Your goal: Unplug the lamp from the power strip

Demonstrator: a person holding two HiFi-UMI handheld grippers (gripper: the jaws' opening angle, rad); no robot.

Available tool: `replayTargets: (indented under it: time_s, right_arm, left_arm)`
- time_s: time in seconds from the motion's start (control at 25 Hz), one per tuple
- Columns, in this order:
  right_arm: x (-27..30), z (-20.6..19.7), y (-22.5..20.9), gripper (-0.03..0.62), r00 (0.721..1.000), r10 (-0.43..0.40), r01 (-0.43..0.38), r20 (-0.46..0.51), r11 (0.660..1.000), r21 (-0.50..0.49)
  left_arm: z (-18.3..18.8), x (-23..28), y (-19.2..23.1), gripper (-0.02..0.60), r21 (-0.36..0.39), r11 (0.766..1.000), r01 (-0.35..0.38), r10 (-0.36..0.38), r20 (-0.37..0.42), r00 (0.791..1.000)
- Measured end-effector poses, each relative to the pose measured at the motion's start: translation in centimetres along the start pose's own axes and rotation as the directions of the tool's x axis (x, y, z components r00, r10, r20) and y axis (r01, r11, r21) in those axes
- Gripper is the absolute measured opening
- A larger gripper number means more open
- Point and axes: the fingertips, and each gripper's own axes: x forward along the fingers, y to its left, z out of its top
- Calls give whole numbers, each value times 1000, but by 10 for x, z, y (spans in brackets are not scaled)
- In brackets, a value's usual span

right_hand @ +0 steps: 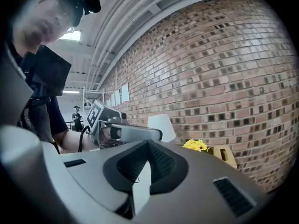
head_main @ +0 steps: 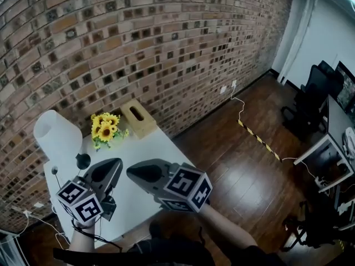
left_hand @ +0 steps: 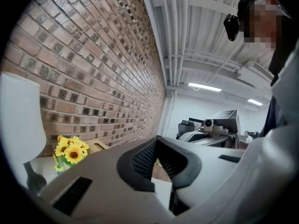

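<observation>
Over the white table, two grippers, left gripper and right gripper, hang pressed together, empty, near its one white-shaded lamp.

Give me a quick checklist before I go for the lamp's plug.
1. Lamp upright on the table: ok.
2. Plug and power strip located: cannot tell, neither clearly shows.
3. Left gripper ready to grasp: not ok, jaws shut, empty.
4. Right gripper ready to grasp: not ok, jaws shut, empty.
5. Sunflowers and wooden box clear of both grippers: ok, they stand by the brick wall.
</observation>
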Motion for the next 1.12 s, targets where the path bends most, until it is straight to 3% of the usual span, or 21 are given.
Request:
replayTargets:
  time_s: [0.48, 0.8, 1.12]
  right_arm:
    - [6, -2, -36, 2, 980, -193, 193, -50, 981, 3]
    - [-45, -3, -66, 2, 943, -331, 331, -22, 943, 23]
    - [-112, -16, -95, 2, 927, -375, 375, -2, 926, 42]
  left_arm:
    - [-2, 43, 21, 15, -69, 979, 193, -194, 1, 981]
    - [-5, 93, -15, 15, -48, 948, 314, -316, -42, 948]
    - [-14, 149, -64, 15, -31, 938, 347, -348, -80, 934]
